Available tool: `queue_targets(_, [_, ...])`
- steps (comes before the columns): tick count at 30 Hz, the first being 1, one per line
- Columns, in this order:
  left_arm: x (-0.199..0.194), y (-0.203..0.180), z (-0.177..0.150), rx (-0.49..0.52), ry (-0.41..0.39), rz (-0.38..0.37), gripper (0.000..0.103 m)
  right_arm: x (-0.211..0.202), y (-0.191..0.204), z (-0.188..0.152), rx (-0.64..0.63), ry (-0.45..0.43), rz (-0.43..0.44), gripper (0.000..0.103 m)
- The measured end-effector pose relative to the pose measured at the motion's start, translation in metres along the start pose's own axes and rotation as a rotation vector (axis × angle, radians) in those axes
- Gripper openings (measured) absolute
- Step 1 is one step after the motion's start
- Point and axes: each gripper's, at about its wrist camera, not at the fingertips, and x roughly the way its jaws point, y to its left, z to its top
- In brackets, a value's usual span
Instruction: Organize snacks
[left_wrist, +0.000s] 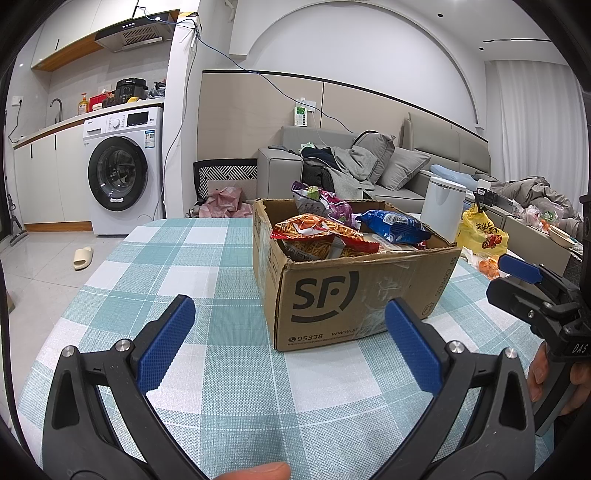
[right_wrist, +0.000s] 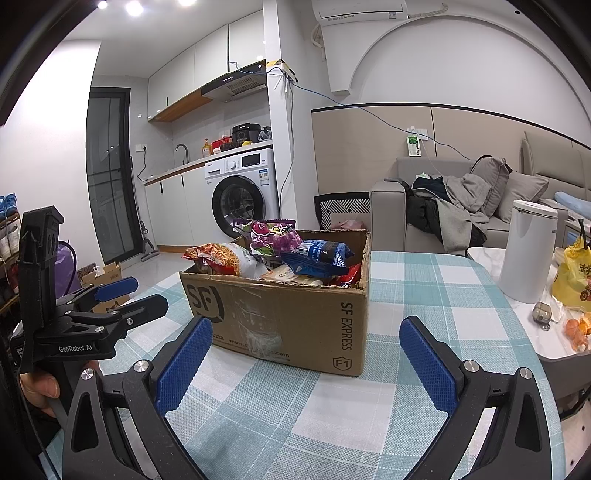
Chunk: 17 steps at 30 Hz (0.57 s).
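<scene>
A brown SF cardboard box (left_wrist: 332, 291) stands on the teal checked tablecloth, also in the right wrist view (right_wrist: 295, 317). It holds several snack bags: a red-orange one (left_wrist: 317, 232) (right_wrist: 218, 258), a purple one (left_wrist: 328, 203) (right_wrist: 273, 232) and a blue one (left_wrist: 395, 225) (right_wrist: 317, 254). My left gripper (left_wrist: 288, 328) is open and empty, just short of the box's near corner. My right gripper (right_wrist: 306, 350) is open and empty in front of the box. Each gripper shows at the edge of the other's view: the right (left_wrist: 517, 273), the left (right_wrist: 122, 295).
A white canister (right_wrist: 528, 251) (left_wrist: 443, 210), a yellow bag (right_wrist: 572, 277) (left_wrist: 480, 232) and orange items (right_wrist: 576, 328) stand to the right of the table (right_wrist: 258, 417). A sofa (left_wrist: 369, 170) lies behind, a washing machine (left_wrist: 122, 173) to the left.
</scene>
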Motion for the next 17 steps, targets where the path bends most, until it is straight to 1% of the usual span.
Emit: queue_targets(17, [-0.0002, -0.0004, 0.0009, 0.0, -0.004, 0.0, 0.103, 0.0001, 0.0009, 0.0002, -0.001, 0.0, 0.0, 0.103])
